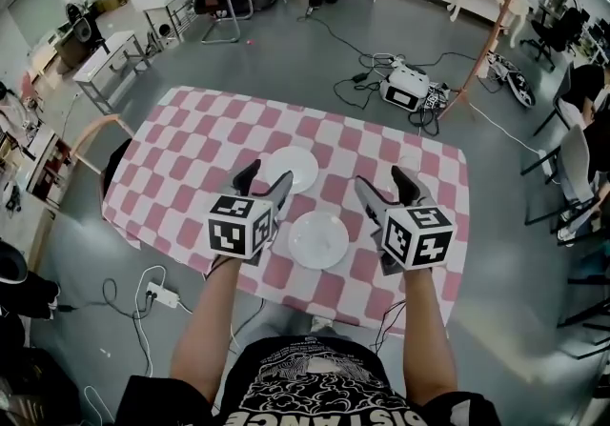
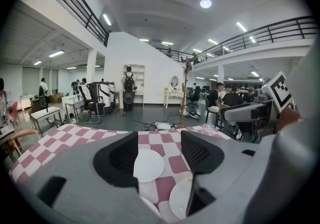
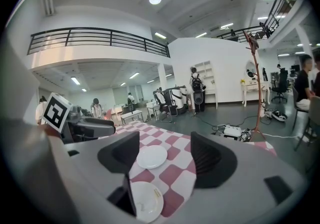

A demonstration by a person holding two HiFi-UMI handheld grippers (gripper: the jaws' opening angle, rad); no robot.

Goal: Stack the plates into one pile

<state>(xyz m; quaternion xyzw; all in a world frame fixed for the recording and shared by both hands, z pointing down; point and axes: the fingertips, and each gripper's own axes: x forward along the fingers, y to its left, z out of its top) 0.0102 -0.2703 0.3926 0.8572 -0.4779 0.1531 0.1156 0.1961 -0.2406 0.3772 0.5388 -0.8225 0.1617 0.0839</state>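
Two white plates lie on the pink-and-white checked table (image 1: 191, 143). The far plate (image 1: 291, 168) (image 2: 148, 165) (image 3: 151, 157) sits near the table's middle. The near plate (image 1: 318, 239) (image 2: 180, 198) (image 3: 145, 200) lies closer to the front edge, between my two hands. My left gripper (image 1: 267, 173) (image 2: 159, 140) hovers over the table left of the near plate, its jaws wide apart and empty. My right gripper (image 1: 381, 178) (image 3: 165, 140) hovers to the right of that plate, also open and holding nothing. Both point toward the far plate.
A wooden chair (image 1: 91, 133) stands at the table's left end. A power strip (image 1: 162, 297) and cables lie on the floor by the front edge. A white device (image 1: 405, 86) with cables sits on the floor beyond the table, by a tall pole (image 1: 491, 24).
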